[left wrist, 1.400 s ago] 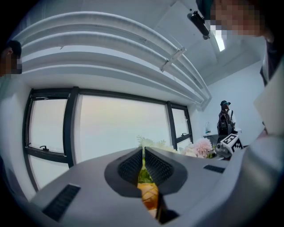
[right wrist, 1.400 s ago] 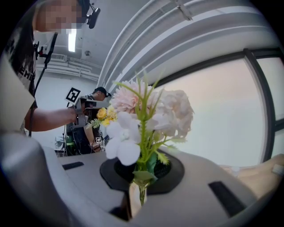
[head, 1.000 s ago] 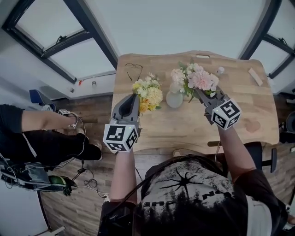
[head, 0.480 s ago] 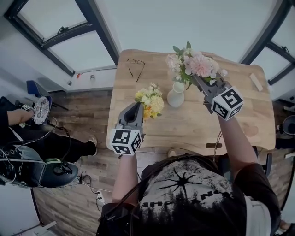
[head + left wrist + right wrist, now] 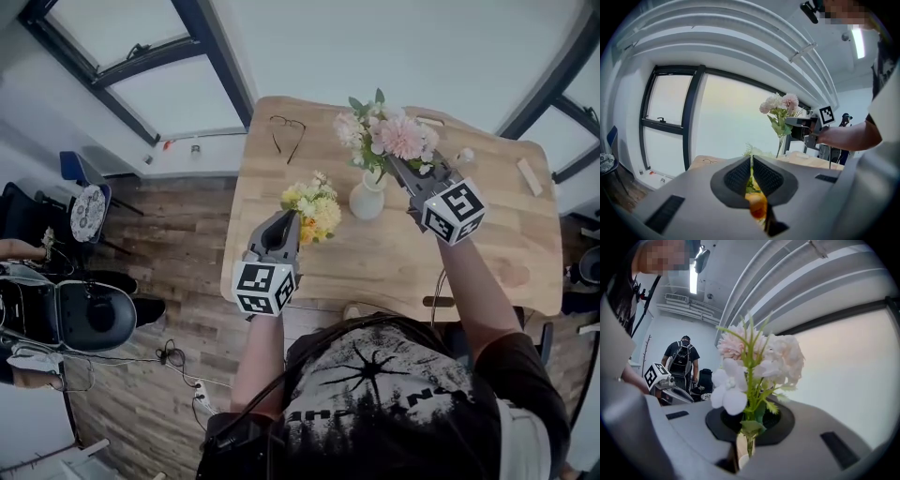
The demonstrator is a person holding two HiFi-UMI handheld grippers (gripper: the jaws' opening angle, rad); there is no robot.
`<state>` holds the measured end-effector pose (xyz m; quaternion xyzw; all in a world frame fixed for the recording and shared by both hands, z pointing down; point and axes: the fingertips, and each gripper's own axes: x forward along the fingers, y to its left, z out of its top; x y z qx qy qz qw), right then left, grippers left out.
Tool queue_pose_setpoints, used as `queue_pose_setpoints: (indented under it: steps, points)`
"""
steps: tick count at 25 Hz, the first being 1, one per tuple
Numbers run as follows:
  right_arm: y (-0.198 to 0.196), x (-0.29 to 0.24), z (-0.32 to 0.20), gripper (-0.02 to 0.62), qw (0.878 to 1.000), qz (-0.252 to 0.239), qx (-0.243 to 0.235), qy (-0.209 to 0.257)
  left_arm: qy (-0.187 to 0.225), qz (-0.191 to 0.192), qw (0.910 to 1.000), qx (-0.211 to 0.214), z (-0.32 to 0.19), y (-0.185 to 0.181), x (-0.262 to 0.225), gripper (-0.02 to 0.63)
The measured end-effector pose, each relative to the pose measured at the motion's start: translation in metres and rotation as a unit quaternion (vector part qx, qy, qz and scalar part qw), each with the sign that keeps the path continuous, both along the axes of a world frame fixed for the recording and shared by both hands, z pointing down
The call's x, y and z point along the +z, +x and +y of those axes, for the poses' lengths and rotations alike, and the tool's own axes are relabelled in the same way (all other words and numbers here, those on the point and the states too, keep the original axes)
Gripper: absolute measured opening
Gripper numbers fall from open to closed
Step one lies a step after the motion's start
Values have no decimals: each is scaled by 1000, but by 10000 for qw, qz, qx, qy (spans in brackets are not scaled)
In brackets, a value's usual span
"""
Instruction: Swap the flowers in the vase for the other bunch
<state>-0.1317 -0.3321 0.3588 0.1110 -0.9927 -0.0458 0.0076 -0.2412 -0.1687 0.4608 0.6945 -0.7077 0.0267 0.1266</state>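
Left gripper (image 5: 287, 223): fingers clamped on the yellow-and-white flower bunch (image 5: 313, 204), beside the white ceramic vase (image 5: 367, 198) on the wooden worktop (image 5: 394, 267). Right gripper (image 5: 397, 169): fingers grip the pink-and-white flower bunch (image 5: 389, 136) over the vase. The yellow bunch apparently remains to be put in.

**Three cameras: one overhead, one riding on each gripper**

The head view looks steeply down from above the person onto the wooden table (image 5: 394, 272), with both grippers in the middle of the picture. The left gripper view sits just behind the left gripper (image 5: 751, 161) and faces almost level across the table to the window (image 5: 670, 122), with the yellow flowers (image 5: 757, 206) right at the lens. The right gripper view rides the same way on the right gripper (image 5: 749, 425), and the pink flowers (image 5: 759, 362) fill its middle. The bright area at its right is probably the same window. Each gripper view shows the other gripper at its side.
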Motion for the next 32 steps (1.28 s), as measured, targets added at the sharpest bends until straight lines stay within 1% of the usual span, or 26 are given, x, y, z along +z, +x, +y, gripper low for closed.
queue_pose_setpoints:
  steps: [6,11,18,32]
  points:
    - [1,32,-11,31,9997,-46,92,-238,19,45,10000,-42,1,-3,-1,28]
    - [-2,54,-12,31,9994,12,113,-326,-38,73,10000,-17,0,-1,-1,28]
    - [-4,78,-13,31,9989,71,151,-449,-6,108,9999,40,-5,0,-7,28]
    - [1,112,-14,31,9981,209,175,-551,-7,166,9998,102,-11,8,-9,28]
